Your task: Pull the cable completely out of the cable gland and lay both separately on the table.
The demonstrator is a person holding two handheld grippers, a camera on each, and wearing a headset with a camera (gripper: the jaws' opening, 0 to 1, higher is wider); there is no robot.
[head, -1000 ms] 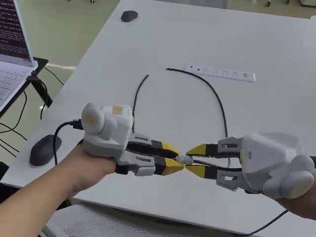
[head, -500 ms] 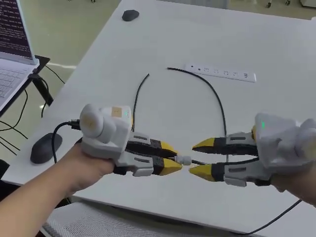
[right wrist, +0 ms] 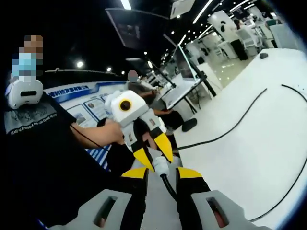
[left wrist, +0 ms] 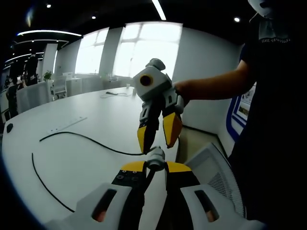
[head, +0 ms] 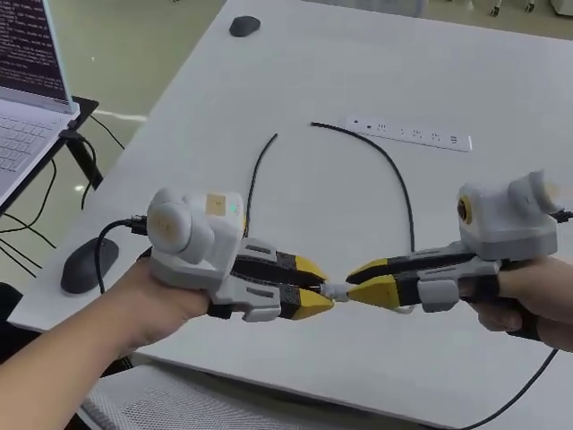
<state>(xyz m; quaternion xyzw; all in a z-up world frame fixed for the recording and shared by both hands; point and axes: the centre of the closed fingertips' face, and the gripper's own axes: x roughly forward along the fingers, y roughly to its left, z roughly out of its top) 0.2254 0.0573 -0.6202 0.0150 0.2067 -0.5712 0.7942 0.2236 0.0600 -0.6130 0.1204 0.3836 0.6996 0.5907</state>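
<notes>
A small white cable gland [head: 336, 290] hangs in the air above the table's near edge, with my left gripper [head: 324, 288] shut on it. In the left gripper view the gland [left wrist: 155, 157] sits pinched between the yellow tips. A black cable [head: 399, 192] leaves the gland and curves away over the white table [head: 295, 81]. My right gripper [head: 354, 279] is rolled on its side, with its tips close against the gland. In the right gripper view the cable [right wrist: 167, 184] runs down between the parted jaws of my right gripper [right wrist: 161, 173], clear of both.
A white power strip [head: 407, 136] lies at the far middle of the table. A second thin black cable [head: 255, 179] lies left of centre. A dark mouse [head: 243, 25] is at the far edge; another mouse [head: 88, 264] and a laptop [head: 27, 98] stand left of the table.
My right gripper drew back to the right, then rolled onto its side and came in again to the gland. The left gripper has kept its hold and barely moved.
</notes>
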